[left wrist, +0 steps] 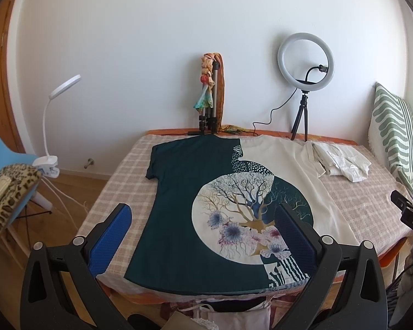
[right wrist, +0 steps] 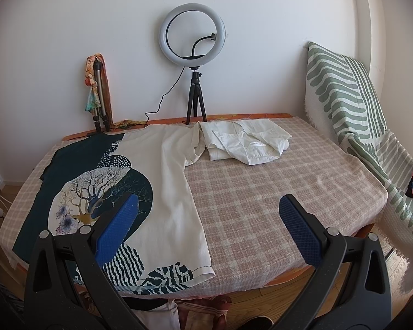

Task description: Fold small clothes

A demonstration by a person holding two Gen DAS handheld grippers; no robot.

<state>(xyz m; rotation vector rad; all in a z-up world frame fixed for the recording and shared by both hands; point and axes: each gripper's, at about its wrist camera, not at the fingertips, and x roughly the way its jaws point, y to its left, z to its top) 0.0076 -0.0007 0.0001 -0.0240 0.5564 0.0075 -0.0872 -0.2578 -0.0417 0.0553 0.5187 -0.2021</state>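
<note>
- T-shirt (left wrist: 195, 206) lies spread flat on my checked tablecloth (right wrist: 261, 192) (dark green half left, cream half right).
- Left gripper (left wrist: 203, 220) hovers over its hem, jaws wide, holding nothing.
- Right gripper (right wrist: 209, 214) likewise gapes empty.
- White shirt (right wrist: 245, 140) sits folded beyond.
</note>
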